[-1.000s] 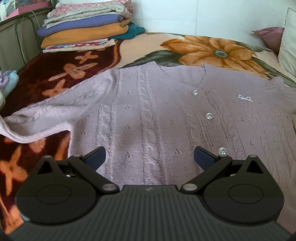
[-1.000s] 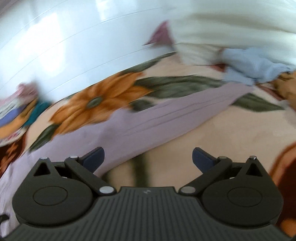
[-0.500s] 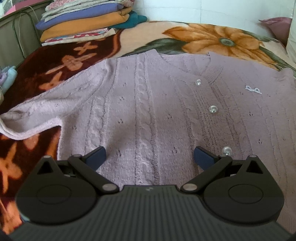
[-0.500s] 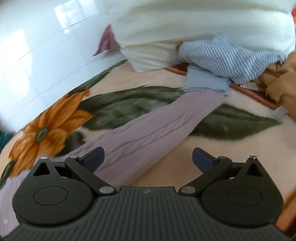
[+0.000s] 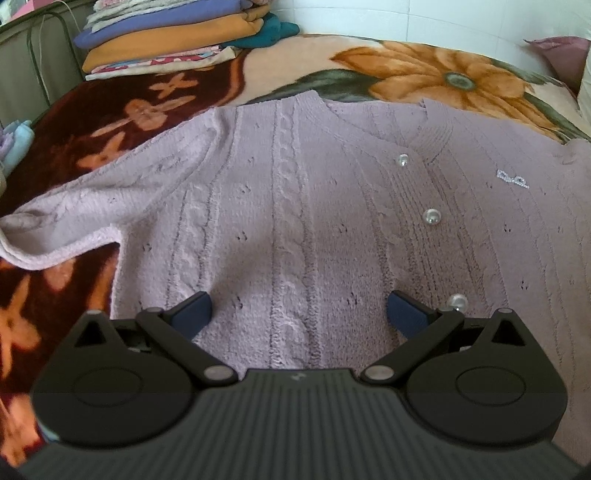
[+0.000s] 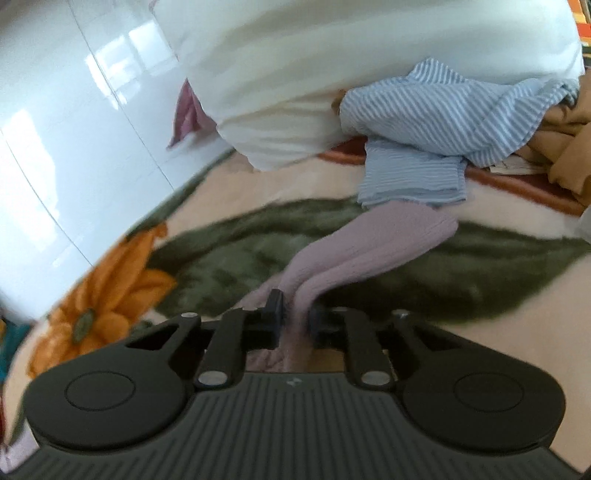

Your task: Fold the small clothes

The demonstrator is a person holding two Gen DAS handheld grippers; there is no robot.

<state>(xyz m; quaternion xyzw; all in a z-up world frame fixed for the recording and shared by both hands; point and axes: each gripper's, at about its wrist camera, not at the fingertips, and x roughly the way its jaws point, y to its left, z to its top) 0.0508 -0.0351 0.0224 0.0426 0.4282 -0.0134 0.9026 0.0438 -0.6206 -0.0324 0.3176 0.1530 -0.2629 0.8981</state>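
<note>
A lilac knitted cardigan [image 5: 314, 206] with pearl buttons lies flat, front up, on a flowered blanket [image 5: 436, 74]. My left gripper [image 5: 299, 314] hovers open over its lower front, nothing between the fingers. One short sleeve [image 5: 85, 218] spreads to the left in that view. In the right wrist view the cardigan's other sleeve [image 6: 373, 251] stretches away across the blanket, and my right gripper [image 6: 295, 317] is shut on it, the knit bunched between the pads.
A stack of folded clothes [image 5: 177, 33] sits at the far left corner of the bed. Beyond the held sleeve lie a blue striped garment [image 6: 443, 125], a cream pillow [image 6: 332, 55] and tan fabric [image 6: 565, 147]. A white tiled wall [image 6: 74, 110] borders the bed.
My right gripper swung along the sleeve towards its cuff and closed on the knit. The left gripper stayed open over the cardigan, tilting slightly.
</note>
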